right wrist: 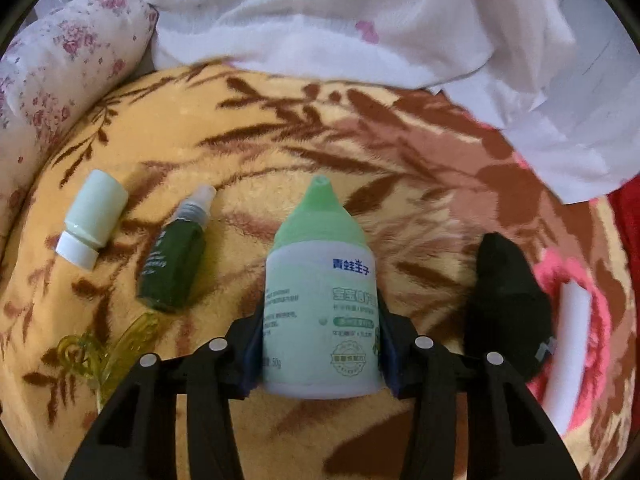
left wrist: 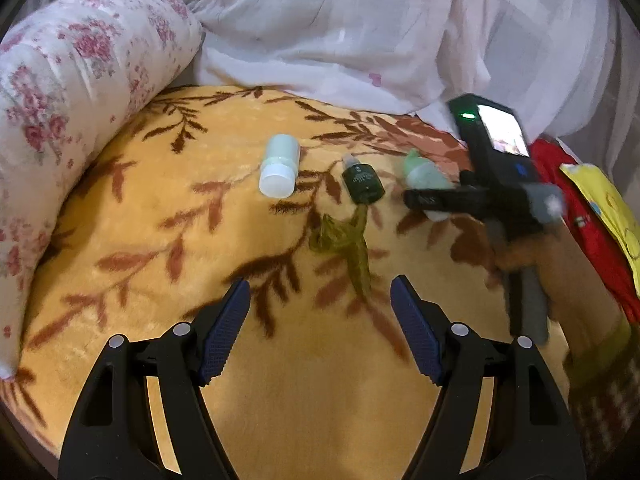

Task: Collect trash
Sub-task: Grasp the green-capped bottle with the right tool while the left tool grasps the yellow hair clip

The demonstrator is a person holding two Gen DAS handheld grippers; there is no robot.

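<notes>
Far left: a floral pillow (left wrist: 60,92), curving along the edge of the orange leaf-patterned blanket (left wrist: 280,400).

Next on the blanket, a pale green bottle (left wrist: 279,168) with a white cap, lying on its side. Just beside it to the right, a small dark green bottle (left wrist: 362,182) with a clear cap, also lying down; pale writing on it, too small to read. Touching its lower end, a crumpled yellow-green wrapper (left wrist: 344,244). Probably very light and soft, easy to crush; best pinched at the thick bunched part.

Below the wrapper, the left gripper (left wrist: 320,312), jaws spread wide and holding nothing, hovering over the blanket.

Further right, the right gripper (right wrist: 320,344), jaws clenched on the two sides of a mint bottle (right wrist: 320,300) with a green cone cap, gripped at its lower body, cap pointing away from the camera. Seems a light, rather stiff plastic with a smooth label, so perhaps a little slippery; a hold on the straight wide body looks safer than on the tapering cap. Blue characters 青蛙王子 on the label, and "50g" near the bottom; other lines too blurred.

To the right of the bottle, a black cloth item (right wrist: 504,308), maybe a sock, lying on the blanket. Behind all, white sheets (left wrist: 360,20).
</notes>
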